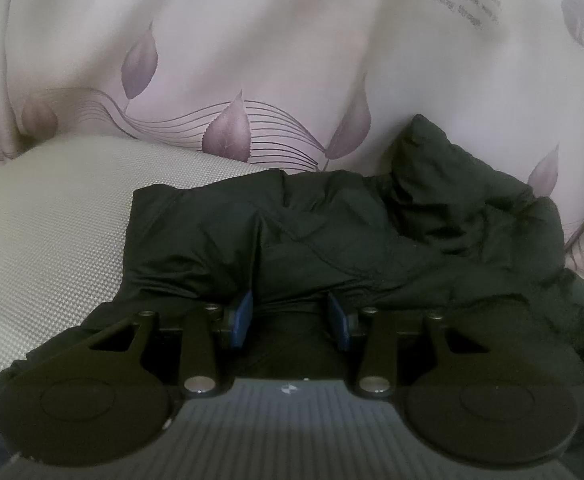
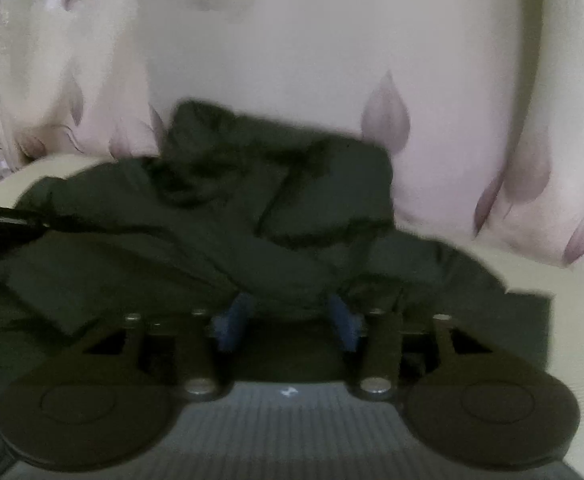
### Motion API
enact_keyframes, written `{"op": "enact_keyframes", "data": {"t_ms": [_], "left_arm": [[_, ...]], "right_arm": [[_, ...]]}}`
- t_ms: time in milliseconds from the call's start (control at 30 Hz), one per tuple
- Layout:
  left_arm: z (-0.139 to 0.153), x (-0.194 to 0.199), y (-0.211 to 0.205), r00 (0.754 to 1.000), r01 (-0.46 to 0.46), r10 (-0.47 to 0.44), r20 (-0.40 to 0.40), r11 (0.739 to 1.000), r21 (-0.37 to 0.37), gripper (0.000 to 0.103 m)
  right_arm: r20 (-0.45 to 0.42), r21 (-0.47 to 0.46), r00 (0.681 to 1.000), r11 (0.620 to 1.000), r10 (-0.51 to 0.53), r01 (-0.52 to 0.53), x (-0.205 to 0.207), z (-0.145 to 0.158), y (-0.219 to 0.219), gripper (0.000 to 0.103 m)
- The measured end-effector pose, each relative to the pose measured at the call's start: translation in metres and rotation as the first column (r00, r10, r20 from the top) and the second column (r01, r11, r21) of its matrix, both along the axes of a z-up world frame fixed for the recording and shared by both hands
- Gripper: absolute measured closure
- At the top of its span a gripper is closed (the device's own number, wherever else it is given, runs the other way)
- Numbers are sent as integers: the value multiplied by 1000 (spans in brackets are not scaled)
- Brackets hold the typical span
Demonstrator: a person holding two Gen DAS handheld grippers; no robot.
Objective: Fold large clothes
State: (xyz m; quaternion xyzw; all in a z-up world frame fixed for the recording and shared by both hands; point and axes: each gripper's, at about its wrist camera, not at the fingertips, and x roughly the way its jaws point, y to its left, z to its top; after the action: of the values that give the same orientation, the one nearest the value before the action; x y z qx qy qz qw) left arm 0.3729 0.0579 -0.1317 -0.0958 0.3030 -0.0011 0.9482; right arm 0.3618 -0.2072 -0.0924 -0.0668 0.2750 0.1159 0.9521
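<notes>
A dark green padded jacket [image 1: 351, 236] lies crumpled on a pale woven surface [image 1: 44, 232]. In the left wrist view my left gripper [image 1: 291, 320] is low over its near edge. Its blue pads [image 1: 242, 318] pinch a thick bunch of the fabric, and creases run out from the left pad. In the blurred right wrist view the same jacket [image 2: 220, 216] is heaped in folds. My right gripper [image 2: 288, 320] sits at its near edge with the blue pads [image 2: 232, 320] spread apart. Fabric lies loosely between them, not pressed.
A pale pink curtain with purple leaf prints [image 1: 228, 132] hangs close behind the jacket in both views. Bare pale surface [image 2: 571, 320] shows to the right of the jacket in the right wrist view. A dark object [image 2: 4, 220] pokes in at that view's left edge.
</notes>
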Motion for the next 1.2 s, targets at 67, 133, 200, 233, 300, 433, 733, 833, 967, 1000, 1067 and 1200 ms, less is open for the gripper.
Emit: {"op": "enact_keyframes", "data": {"t_ms": [67, 133, 200, 233, 300, 433, 733, 833, 967, 1000, 1067, 1200], "left_arm": [[0, 0, -1, 1000, -1, 1, 2, 1000, 3, 57], [0, 0, -1, 1000, -2, 2, 3, 1000, 6, 57], [0, 0, -2, 1000, -2, 2, 4, 1000, 11, 57], [0, 0, -1, 1000, -1, 1, 5, 1000, 12, 57], [0, 0, -2, 1000, -1, 1, 6, 1000, 15, 57], [-1, 0, -1, 1000, -1, 1, 8, 1000, 8, 57], [-1, -2, -1, 1000, -3, 3, 21, 1000, 15, 57], [-1, -2, -1, 1000, -2, 2, 22, 1000, 14, 57], [-1, -3, -1, 1000, -2, 2, 25, 1000, 16, 57], [-1, -3, 0, 1000, -1, 1, 25, 1000, 17, 56], [0, -3, 0, 1000, -3, 2, 27, 1000, 19, 56], [2, -7, -4, 999, -19, 17, 41, 998, 56, 52]], "right_arm": [[13, -37, 1000, 999, 26, -25, -12, 0, 4, 37], [-17, -96, 999, 995, 34, -35, -15, -9, 7, 37], [-59, -88, 998, 996, 25, -30, -11, -19, 4, 34], [-83, -49, 996, 999, 18, -22, -7, -21, -1, 33], [-97, 11, 995, 1000, 5, -4, -2, -28, -10, 33], [-121, 22, 993, 1000, 13, -11, 4, -30, -10, 33], [-116, 12, 993, 1000, 12, -11, 2, -32, -8, 32], [-114, 15, 993, 1000, 13, -11, 3, -31, -9, 32], [-109, 10, 994, 1000, 9, -8, 2, -32, -8, 32], [-109, 10, 994, 1000, 9, -8, 1, -32, -8, 32], [-106, 8, 994, 1000, 9, -8, 1, -32, -7, 31], [-94, 8, 996, 1000, 8, -7, 0, -32, -7, 31]]}}
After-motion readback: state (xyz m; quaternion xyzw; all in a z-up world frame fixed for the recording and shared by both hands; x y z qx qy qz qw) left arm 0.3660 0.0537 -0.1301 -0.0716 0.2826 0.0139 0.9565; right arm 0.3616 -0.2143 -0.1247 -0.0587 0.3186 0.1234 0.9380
